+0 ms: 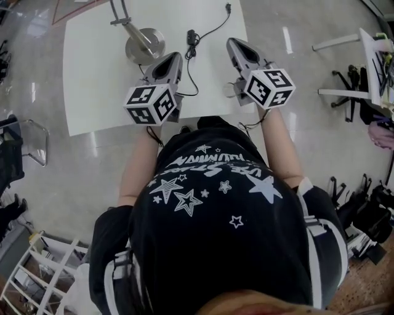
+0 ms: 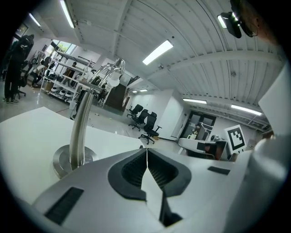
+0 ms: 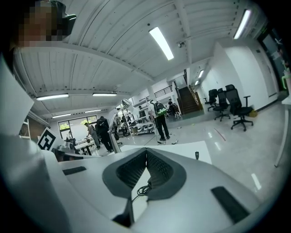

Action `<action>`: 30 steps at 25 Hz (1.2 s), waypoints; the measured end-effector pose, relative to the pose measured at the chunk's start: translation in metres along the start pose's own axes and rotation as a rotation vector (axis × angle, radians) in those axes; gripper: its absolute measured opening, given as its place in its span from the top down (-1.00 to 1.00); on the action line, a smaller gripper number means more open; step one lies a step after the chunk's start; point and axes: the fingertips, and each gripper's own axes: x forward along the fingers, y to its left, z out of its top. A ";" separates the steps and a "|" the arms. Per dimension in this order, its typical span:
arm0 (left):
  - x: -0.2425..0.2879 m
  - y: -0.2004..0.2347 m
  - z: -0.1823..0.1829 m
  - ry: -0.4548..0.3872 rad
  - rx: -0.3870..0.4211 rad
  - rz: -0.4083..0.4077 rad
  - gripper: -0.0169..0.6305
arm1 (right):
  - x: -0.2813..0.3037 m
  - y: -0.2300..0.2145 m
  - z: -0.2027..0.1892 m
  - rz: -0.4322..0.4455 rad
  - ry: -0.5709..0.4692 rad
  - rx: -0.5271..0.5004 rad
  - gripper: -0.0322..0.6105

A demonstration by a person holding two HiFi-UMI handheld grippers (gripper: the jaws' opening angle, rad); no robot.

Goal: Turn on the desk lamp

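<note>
A desk lamp with a round metal base [image 1: 145, 44] and a silver stem [image 1: 126, 17] stands at the back left of the white table [image 1: 92, 92]. Its black cord with an inline switch [image 1: 192, 38] runs down the table's middle, and the plug [image 1: 228, 8] lies at the far edge. My left gripper [image 1: 161, 63] hovers just right of the base, jaws shut and empty; in the left gripper view the stem [image 2: 82, 132] rises left of the closed tips [image 2: 147, 149]. My right gripper [image 1: 237, 48] is shut too, right of the cord; its tips [image 3: 146, 150] meet above the coiled cord [image 3: 144, 189].
Office chairs [image 2: 143, 120] stand on the glossy floor beyond the table. People [image 3: 160, 119] and shelving are in the far background. A white desk and chair [image 1: 360, 74] stand to the right, a white rack [image 1: 37, 271] at lower left.
</note>
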 end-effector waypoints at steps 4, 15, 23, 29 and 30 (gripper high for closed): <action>0.020 0.006 -0.008 0.020 -0.013 0.050 0.91 | 0.010 -0.020 0.002 0.029 0.010 0.013 0.89; 0.063 0.021 -0.030 0.129 -0.009 0.161 0.91 | 0.046 -0.045 -0.002 0.156 0.060 0.039 0.89; 0.080 0.046 -0.052 0.208 -0.014 0.203 0.70 | 0.063 -0.045 -0.021 0.178 0.117 0.054 0.89; 0.095 0.053 -0.078 0.283 -0.032 0.189 0.40 | 0.064 -0.050 -0.029 0.160 0.135 0.074 0.89; 0.097 0.056 -0.080 0.292 -0.036 0.189 0.36 | 0.065 -0.051 -0.031 0.157 0.140 0.075 0.89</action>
